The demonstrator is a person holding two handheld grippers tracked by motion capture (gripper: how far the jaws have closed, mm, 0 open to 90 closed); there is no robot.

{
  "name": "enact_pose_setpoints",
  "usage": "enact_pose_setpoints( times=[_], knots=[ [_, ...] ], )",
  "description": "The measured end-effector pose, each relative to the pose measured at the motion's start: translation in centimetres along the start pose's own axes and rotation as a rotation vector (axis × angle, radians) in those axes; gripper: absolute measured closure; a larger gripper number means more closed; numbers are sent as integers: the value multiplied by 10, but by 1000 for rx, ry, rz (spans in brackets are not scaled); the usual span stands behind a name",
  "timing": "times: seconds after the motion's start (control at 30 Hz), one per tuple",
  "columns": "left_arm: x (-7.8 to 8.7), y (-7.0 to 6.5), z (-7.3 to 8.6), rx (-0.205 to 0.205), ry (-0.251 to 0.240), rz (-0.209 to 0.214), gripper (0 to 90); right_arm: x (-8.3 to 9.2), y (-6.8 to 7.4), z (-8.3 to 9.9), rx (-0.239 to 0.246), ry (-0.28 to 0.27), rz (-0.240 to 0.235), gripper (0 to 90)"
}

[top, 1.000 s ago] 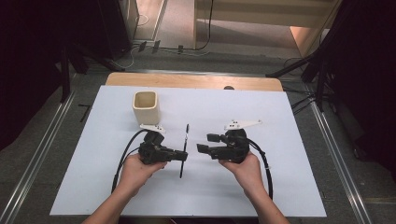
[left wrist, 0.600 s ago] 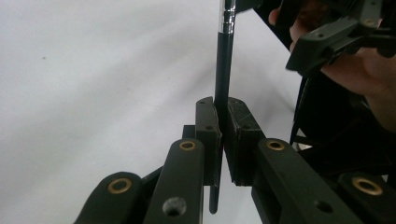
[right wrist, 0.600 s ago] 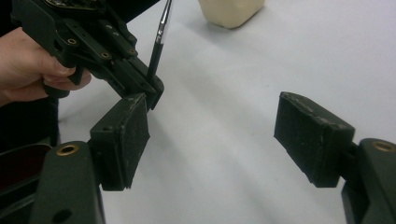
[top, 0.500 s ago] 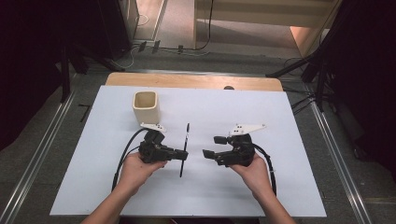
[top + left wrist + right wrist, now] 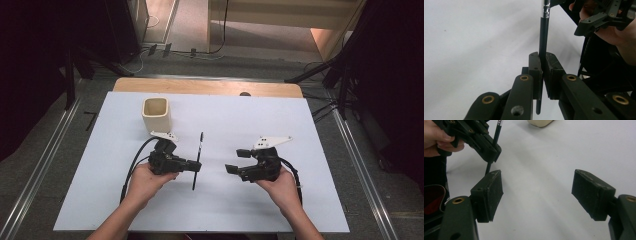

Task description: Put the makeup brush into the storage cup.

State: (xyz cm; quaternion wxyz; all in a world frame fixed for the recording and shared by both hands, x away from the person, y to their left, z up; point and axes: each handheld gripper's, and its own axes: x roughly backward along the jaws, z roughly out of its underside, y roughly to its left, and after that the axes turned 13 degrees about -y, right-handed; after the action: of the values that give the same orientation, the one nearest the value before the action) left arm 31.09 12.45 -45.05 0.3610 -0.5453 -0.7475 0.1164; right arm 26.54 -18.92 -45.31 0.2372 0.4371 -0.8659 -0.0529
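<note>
A thin black pen [image 5: 198,155] with a silver band is pinched across its shaft by my left gripper [image 5: 196,166], which is shut on it just above the white table. In the left gripper view the pen [image 5: 543,32] rises straight up from the closed pads [image 5: 535,67]. My right gripper [image 5: 236,161] sits to the right of the pen, apart from it; its jaws have just been opening and stand wide with nothing between them. In the right gripper view the two pads [image 5: 489,195] frame bare table, and the left gripper [image 5: 481,145] with the pen [image 5: 498,132] is at upper left.
A beige square cup [image 5: 156,114] stands upright at the back left of the white table [image 5: 310,130], behind the left gripper. A wooden strip edges the far side. Metal rails and dark stands flank the table, with cables on the floor beyond.
The right gripper has drawn back to the right, away from the pen, and its jaws stand wider. The left gripper and pen have stayed put.
</note>
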Motion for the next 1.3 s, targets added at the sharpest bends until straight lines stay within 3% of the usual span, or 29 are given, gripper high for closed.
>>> enact_pose_setpoints(
  times=[0.37, 0.57, 1.03, 1.3],
  knots=[
    [6, 0, 1, -15, 13, 7, 850, 13, -1, 9, 0, 17, 25, 259],
    [17, 4, -2, -7, -17, -3, 850, 22, -6, 15, -18, 8, 42, 259],
    [30, 6, -5, -15, -34, -23, 849, 35, -13, 24, -22, 8, 66, 255],
    [41, 5, -10, -29, -44, -37, 849, 41, -16, 28, -4, 22, 93, 244]
  ],
)
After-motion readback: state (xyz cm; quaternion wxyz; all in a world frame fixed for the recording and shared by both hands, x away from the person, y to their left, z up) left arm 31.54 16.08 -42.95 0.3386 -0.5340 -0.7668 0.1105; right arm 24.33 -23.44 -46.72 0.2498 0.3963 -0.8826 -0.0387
